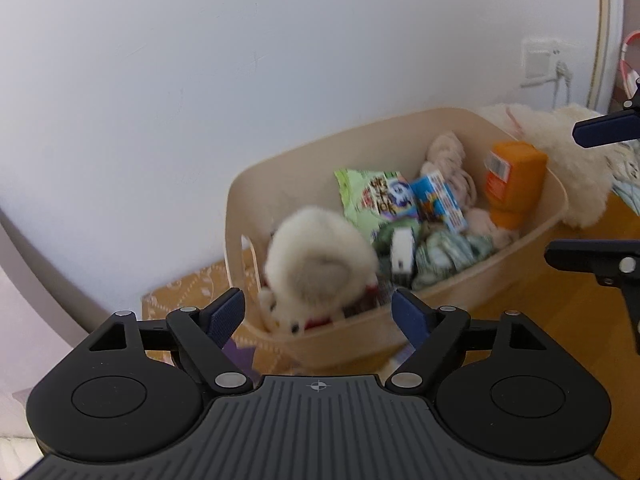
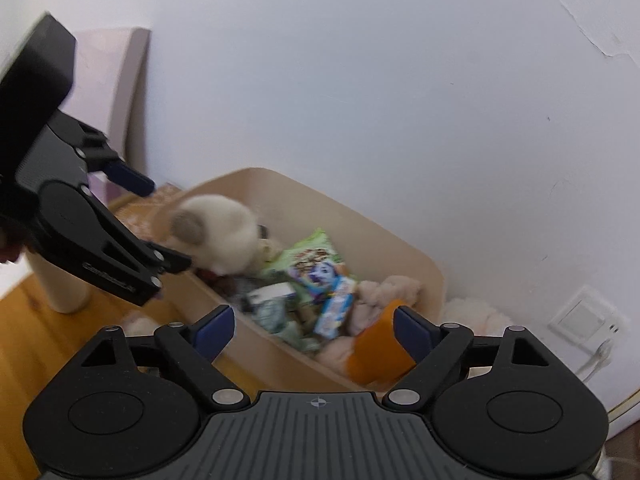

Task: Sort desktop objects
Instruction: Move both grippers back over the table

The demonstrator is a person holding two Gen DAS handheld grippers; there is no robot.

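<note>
A beige bin (image 1: 532,240) stands against the white wall, full of items. A white plush toy (image 1: 316,264) lies blurred at its near left end, just past my open, empty left gripper (image 1: 320,314). Behind the toy are a green snack bag (image 1: 368,196), a blue carton (image 1: 438,200) and an orange bottle (image 1: 514,182). In the right wrist view my right gripper (image 2: 310,330) is open and empty above the bin's (image 2: 420,268) near rim, with the plush toy (image 2: 218,232) and orange bottle (image 2: 376,350) below. The left gripper (image 2: 160,220) shows at left.
A fluffy white cushion (image 1: 576,160) lies right of the bin on the wooden desk (image 1: 532,312). A patterned brown box (image 1: 192,292) sits left of the bin. A wall socket (image 2: 584,322) is at the right. A cream post (image 2: 64,288) stands at left.
</note>
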